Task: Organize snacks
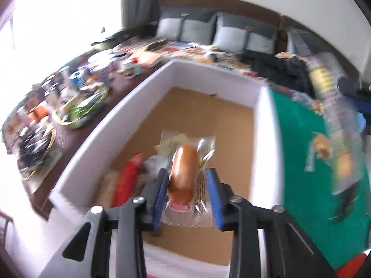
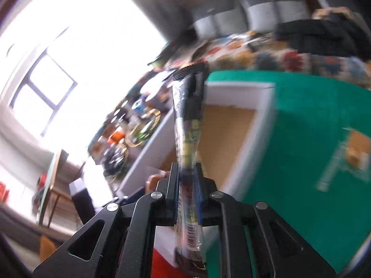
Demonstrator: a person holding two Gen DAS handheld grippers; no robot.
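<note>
Carrying: left gripper (image 1: pixel 187 199) loose around bun packet (image 1: pixel 185 176) (may drop early); right gripper (image 2: pixel 188 185) clamping stick snack (image 2: pixel 189 125) over box (image 2: pixel 238 92).

One white-walled cardboard box (image 1: pixel 143 97) stands on one green mat (image 1: pixel 301 139), with two tongs in use, one per hand: the left tongs (image 1: pixel 187 192) and the right tongs (image 2: pixel 188 185). Wrapped snacks counted: one bread roll (image 1: pixel 183 173) between the left pads, one long dark stick pack (image 2: pixel 189 115) in the right tongs, one red pack (image 1: pixel 127 180) inside the box at near left, and two clear-wrapped pieces (image 1: pixel 322 150) on the mat at right. Far behind lie four grey cushions (image 1: pixel 192 27); the jars and tins on the left table are too blurred to count.
</note>
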